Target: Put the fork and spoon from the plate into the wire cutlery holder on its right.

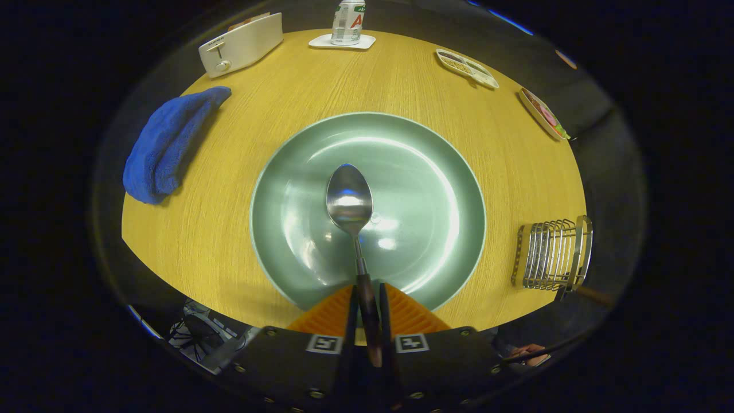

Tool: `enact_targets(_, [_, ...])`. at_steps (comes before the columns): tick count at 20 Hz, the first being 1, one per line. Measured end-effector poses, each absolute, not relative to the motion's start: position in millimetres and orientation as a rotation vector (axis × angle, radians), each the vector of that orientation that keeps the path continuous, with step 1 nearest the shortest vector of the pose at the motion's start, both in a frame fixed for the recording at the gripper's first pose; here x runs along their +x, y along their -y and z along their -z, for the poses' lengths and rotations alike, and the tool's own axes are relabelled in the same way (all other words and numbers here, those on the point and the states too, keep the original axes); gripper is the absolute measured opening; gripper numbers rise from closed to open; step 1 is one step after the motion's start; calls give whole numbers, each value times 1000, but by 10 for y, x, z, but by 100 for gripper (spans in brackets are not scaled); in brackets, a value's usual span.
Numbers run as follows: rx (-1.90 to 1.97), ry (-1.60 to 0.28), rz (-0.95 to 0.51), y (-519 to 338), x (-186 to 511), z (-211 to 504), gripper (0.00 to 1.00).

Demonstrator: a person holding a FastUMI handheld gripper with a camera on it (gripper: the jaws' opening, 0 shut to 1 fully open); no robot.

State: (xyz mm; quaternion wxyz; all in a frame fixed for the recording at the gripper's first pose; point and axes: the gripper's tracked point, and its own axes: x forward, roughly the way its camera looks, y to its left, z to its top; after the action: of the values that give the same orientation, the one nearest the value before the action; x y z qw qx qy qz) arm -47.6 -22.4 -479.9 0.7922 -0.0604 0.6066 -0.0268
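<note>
My gripper [367, 293] is shut on the dark handle of a metal spoon [350, 201]. The spoon's bowl points forward over the middle of a round pale-green plate [436, 172] on the wooden table. The plate holds nothing else that I can see. A wire cutlery holder [551, 254] stands on the table to the right of the plate, near the table's edge. A dark-handled utensil [582, 294] sticks out of its near side.
A blue towel [166, 143] lies left of the plate. At the far side stand a white toaster [241, 45] and a can [348, 22] on a white coaster. Two small dishes of food [467, 67] sit at the far right.
</note>
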Motion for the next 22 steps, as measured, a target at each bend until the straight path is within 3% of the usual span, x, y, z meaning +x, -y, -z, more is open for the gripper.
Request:
enact_targets(1, [-142,-1307,57,198,-476,4772,11])
enact_targets(3, [-156,-1319,58,229,-495,4795,5])
enact_targets(22, [-183,-1180,185,391,-243,4187,5])
